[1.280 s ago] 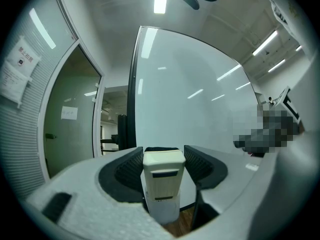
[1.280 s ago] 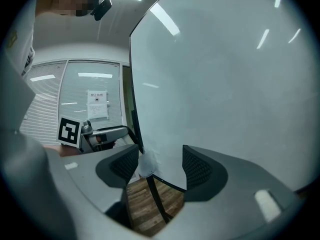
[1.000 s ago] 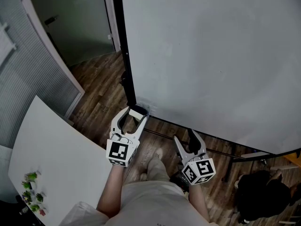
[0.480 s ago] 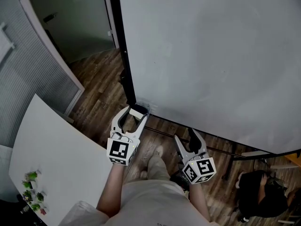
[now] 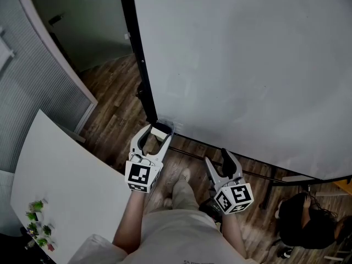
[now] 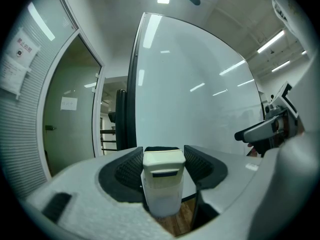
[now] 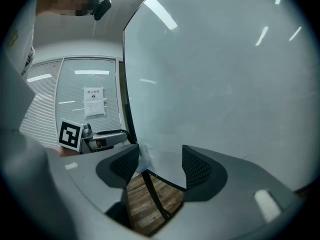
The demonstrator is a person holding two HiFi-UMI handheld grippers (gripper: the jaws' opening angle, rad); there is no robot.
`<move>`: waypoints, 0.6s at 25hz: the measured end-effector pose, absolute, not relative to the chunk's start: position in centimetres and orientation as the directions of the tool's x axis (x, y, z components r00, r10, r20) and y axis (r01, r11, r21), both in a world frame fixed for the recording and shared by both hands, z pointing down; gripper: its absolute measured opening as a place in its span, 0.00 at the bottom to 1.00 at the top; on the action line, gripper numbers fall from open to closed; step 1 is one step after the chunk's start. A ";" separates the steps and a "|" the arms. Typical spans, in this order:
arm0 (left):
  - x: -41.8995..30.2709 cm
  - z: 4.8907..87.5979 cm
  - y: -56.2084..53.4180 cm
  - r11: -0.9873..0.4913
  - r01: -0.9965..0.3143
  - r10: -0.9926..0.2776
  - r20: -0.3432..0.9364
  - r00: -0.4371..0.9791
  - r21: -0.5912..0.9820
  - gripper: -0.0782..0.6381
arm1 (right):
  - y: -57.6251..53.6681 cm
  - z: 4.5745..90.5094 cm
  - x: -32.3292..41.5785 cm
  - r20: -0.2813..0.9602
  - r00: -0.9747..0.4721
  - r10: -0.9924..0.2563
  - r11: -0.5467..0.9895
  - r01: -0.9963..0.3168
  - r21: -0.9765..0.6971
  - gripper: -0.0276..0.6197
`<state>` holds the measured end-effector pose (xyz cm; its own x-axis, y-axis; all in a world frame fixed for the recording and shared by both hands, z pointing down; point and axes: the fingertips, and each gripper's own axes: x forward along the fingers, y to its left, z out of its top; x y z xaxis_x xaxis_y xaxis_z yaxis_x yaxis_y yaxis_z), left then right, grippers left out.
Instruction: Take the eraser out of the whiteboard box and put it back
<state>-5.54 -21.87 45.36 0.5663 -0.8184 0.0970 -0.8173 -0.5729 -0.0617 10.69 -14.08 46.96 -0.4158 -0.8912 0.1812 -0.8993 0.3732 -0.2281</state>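
Observation:
My left gripper (image 5: 158, 132) is shut on a cream-white eraser (image 5: 160, 130), held level at the lower left corner of the big whiteboard (image 5: 247, 65). In the left gripper view the eraser (image 6: 162, 176) stands between the ribbed pads (image 6: 131, 166) of the gripper (image 6: 162, 156), a dark felt strip on its far end. A small clear box (image 5: 170, 126) sits right behind the eraser at the board's corner; whether they touch I cannot tell. My right gripper (image 5: 215, 157) hangs open and empty lower right, its jaws (image 7: 160, 164) aimed at the board's bottom edge.
A white table (image 5: 60, 186) with small plants (image 5: 36, 224) stands at the left. The board's black frame post (image 5: 137, 65) and stand leg (image 5: 269, 191) rise from the wooden floor (image 5: 115, 109). A person (image 5: 308, 219) crouches at the lower right. A glass partition (image 5: 38, 92) is at far left.
The left gripper with the eraser has sunk slightly beside the box. The right gripper has kept still. The view has shifted a little.

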 end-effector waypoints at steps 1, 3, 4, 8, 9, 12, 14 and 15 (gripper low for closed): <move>-5.5 45.5 -21.9 -0.573 -0.818 -0.818 0.100 0.566 -0.061 0.46 | -14.2 47.0 10.7 0.182 -0.416 -0.891 0.373 -0.899 -0.228 0.47; -5.5 45.8 -22.0 -0.572 -0.818 -0.819 0.105 0.565 -0.058 0.46 | -14.3 47.1 10.8 0.185 -0.416 -0.890 0.373 -0.899 -0.229 0.46; -5.5 45.9 -22.0 -0.571 -0.819 -0.819 0.108 0.564 -0.057 0.46 | -14.3 47.1 10.9 0.187 -0.417 -0.889 0.373 -0.899 -0.229 0.46; -5.4 46.7 -22.4 -0.570 -0.820 -0.819 0.121 0.561 -0.054 0.46 | -14.6 47.7 11.0 0.195 -0.419 -0.887 0.372 -0.898 -0.236 0.46; -5.4 47.0 -22.5 -0.569 -0.820 -0.819 0.126 0.560 -0.055 0.46 | -14.7 47.8 11.0 0.197 -0.419 -0.886 0.371 -0.897 -0.238 0.46; -5.4 47.8 -22.7 -0.567 -0.822 -0.819 0.143 0.556 -0.055 0.46 | -14.9 48.1 11.1 0.202 -0.420 -0.885 0.371 -0.897 -0.242 0.46; -5.4 48.2 -22.9 -0.565 -0.823 -0.820 0.152 0.552 -0.053 0.46 | -15.0 48.3 11.2 0.204 -0.420 -0.884 0.370 -0.897 -0.244 0.46; -5.4 48.4 -22.9 -0.565 -0.824 -0.819 0.156 0.552 -0.053 0.46 | -15.0 48.4 11.3 0.204 -0.420 -0.884 0.368 -0.896 -0.247 0.46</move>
<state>-5.43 -22.94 48.45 0.5516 -0.8194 0.1559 -0.8237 -0.5646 -0.0532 11.29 -15.03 48.36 -0.4195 -0.8844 0.2044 -0.8964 0.3682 -0.2467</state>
